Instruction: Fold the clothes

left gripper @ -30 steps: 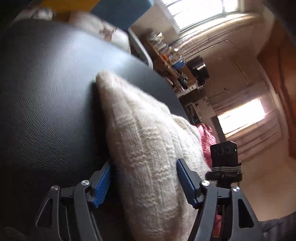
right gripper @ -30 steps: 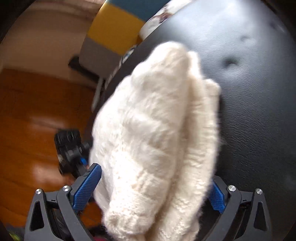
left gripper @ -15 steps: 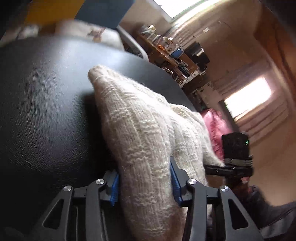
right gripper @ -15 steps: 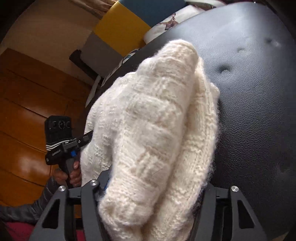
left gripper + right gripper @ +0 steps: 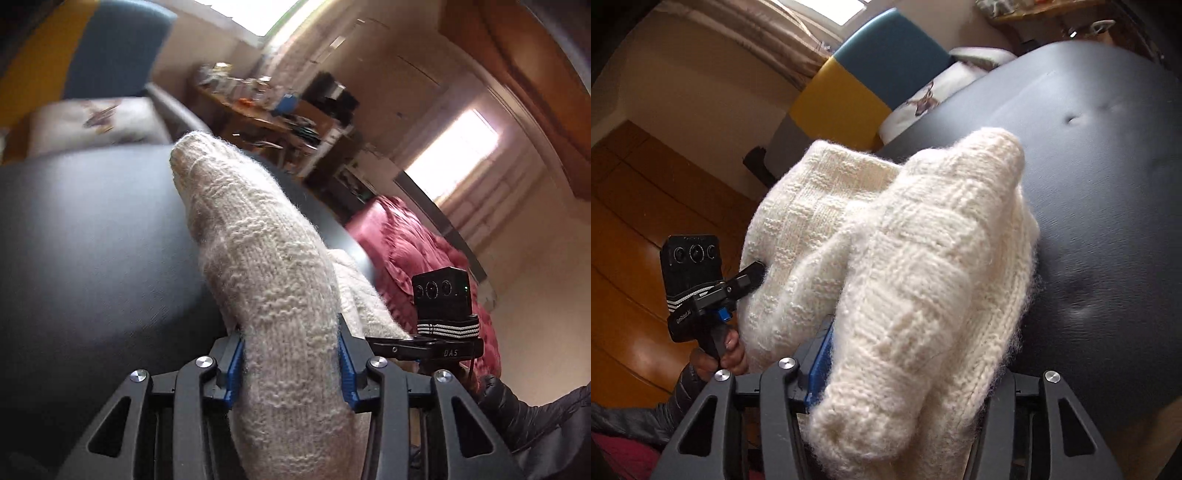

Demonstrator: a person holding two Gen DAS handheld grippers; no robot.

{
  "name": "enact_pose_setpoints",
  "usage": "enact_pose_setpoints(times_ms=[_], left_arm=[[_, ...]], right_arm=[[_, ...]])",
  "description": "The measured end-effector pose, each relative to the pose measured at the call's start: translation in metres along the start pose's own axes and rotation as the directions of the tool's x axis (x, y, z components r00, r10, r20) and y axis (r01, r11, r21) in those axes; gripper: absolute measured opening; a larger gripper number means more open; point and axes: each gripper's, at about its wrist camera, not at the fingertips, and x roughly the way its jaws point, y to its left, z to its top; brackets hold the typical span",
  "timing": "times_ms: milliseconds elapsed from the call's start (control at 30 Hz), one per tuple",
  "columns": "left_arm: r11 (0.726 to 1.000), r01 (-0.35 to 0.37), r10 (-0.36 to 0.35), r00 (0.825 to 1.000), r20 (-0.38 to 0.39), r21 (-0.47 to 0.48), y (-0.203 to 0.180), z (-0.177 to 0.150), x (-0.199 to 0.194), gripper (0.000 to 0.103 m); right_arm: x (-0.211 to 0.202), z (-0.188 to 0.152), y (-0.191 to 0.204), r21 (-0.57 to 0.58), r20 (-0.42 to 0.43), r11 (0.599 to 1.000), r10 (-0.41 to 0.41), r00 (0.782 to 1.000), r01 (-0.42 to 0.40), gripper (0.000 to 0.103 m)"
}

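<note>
A cream knitted sweater [image 5: 266,266] is folded into a thick bundle and held up over a black leather seat [image 5: 92,258]. My left gripper [image 5: 290,365] is shut on one end of the bundle, blue pads pressing both sides. My right gripper [image 5: 908,373] is shut on the other end of the sweater [image 5: 923,266]; only its left blue pad shows, the right one is hidden by wool. Each gripper shows in the other's view: the right one [image 5: 439,332] to the right, the left one [image 5: 701,291] to the left.
The black seat [image 5: 1108,184] lies under and behind the sweater. A yellow and blue cushion [image 5: 868,85] and a white printed pillow [image 5: 934,99] lie behind it. A red blanket [image 5: 406,240] lies to the right. A cluttered desk [image 5: 266,107] stands far back. The floor is wood [image 5: 635,240].
Both grippers have closed on the sweater ends, from open a second ago. The bundle has been lifted and tilted up off the seat.
</note>
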Motion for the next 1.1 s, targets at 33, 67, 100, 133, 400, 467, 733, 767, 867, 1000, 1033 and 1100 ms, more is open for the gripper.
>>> enact_pose_setpoints(times_ms=[33, 67, 100, 133, 400, 467, 733, 767, 867, 1000, 1033, 1100], left_arm=[[1.0, 0.011, -0.011, 1.0, -0.006, 0.016, -0.006, 0.007, 0.005, 0.042], [0.999, 0.021, -0.021, 1.0, -0.012, 0.032, -0.012, 0.013, 0.01, 0.042], [0.999, 0.03, -0.029, 0.999, -0.02, 0.046, -0.017, 0.019, 0.017, 0.042], [0.998, 0.039, -0.037, 0.999, -0.028, 0.059, -0.022, 0.026, 0.023, 0.042], [0.983, 0.086, -0.072, 0.994, -0.087, 0.163, -0.06, 0.08, 0.069, 0.042], [0.979, 0.087, -0.07, 0.993, -0.095, 0.184, -0.067, 0.095, 0.083, 0.042], [0.981, 0.063, -0.028, 0.981, -0.192, 0.183, -0.063, 0.135, 0.163, 0.042], [0.983, 0.055, -0.017, 0.977, -0.211, 0.177, -0.06, 0.135, 0.175, 0.042], [0.985, 0.024, 0.023, 0.963, -0.268, 0.172, -0.047, 0.13, 0.205, 0.042], [0.995, 0.005, 0.023, 0.962, -0.272, 0.103, -0.025, 0.118, 0.211, 0.044], [0.996, 0.001, 0.022, 0.962, -0.272, 0.085, -0.019, 0.116, 0.212, 0.046], [0.999, -0.008, 0.022, 0.962, -0.273, 0.05, -0.008, 0.11, 0.215, 0.049]], right_arm=[[-0.012, 0.003, -0.004, 0.007, 0.021, 1.0, -0.001, 1.0, 0.001, 0.054], [-0.02, 0.004, -0.009, 0.018, 0.041, 1.0, -0.002, 0.999, 0.001, 0.054], [-0.029, 0.004, -0.012, 0.024, 0.06, 1.0, -0.007, 0.998, 0.005, 0.054], [-0.037, 0.005, -0.015, 0.029, 0.08, 1.0, -0.013, 0.997, 0.011, 0.054], [-0.092, 0.015, -0.029, 0.063, 0.21, 0.995, -0.085, 0.974, 0.073, 0.054], [-0.106, 0.023, -0.035, 0.075, 0.245, 0.993, -0.107, 0.964, 0.091, 0.054], [-0.128, 0.057, -0.086, 0.158, 0.302, 0.976, -0.192, 0.934, 0.149, 0.054], [-0.126, 0.057, -0.094, 0.173, 0.296, 0.972, -0.204, 0.933, 0.158, 0.054], [-0.105, 0.064, -0.106, 0.222, 0.277, 0.957, -0.244, 0.93, 0.185, 0.054], [-0.109, 0.053, -0.143, 0.272, 0.26, 0.945, -0.256, 0.931, 0.183, 0.054], [-0.11, 0.048, -0.151, 0.282, 0.262, 0.943, -0.254, 0.931, 0.178, 0.054], [-0.108, 0.043, -0.161, 0.294, 0.277, 0.943, -0.242, 0.93, 0.158, 0.055]])
